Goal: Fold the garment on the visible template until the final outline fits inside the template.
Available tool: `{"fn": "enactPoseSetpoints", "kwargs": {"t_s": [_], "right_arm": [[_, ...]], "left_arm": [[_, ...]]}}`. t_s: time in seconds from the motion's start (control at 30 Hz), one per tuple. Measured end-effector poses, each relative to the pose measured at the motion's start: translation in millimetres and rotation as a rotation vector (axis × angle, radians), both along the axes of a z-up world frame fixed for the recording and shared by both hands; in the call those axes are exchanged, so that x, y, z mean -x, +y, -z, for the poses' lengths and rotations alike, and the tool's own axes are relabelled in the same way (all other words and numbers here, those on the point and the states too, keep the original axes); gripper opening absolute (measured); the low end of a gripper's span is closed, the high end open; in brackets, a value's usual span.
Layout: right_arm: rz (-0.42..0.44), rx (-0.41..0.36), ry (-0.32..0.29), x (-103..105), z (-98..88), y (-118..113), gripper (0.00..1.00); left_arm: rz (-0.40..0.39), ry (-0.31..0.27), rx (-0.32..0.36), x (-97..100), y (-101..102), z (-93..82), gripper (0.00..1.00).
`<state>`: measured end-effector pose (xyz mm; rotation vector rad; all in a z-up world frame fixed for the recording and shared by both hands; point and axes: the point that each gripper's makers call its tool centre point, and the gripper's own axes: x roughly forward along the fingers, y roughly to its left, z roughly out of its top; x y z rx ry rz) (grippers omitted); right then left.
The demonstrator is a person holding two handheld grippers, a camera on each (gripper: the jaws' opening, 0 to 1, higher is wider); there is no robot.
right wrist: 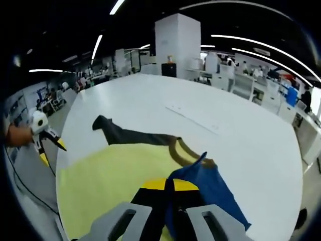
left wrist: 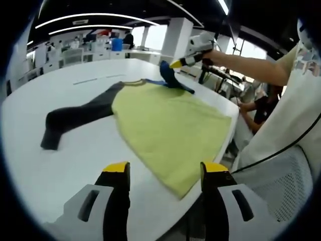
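No readable text anywhere.

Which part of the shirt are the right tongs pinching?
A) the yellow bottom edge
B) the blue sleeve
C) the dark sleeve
B: the right tongs are shut on the blue sleeve, lifting it off the table, while the dark sleeve lies flat.
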<state>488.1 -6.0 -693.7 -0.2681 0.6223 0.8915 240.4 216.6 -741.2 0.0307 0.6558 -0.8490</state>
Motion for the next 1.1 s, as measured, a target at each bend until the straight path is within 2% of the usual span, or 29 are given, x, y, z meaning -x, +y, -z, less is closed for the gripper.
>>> {"fn": "enactPoseSetpoints", "kwargs": {"t_s": [0.47,0.77,1.1], "right_arm": [[-0.065,-0.013,0.012,-1,-0.2,50,0.0],[-0.109,0.005,0.028,6,9.9,75,0.0],[-0.137,-0.017,0.053,13,18.2,110,0.0]], "left_arm": [[-0.014,0.0,0.009,-1.5,2,-1.0,0.53],[-0.018,-0.001,0.012,-2.7,6,0.3,0.53],[-0.016,0.002,0.013,-2.2,8,2.3,0.53]]}}
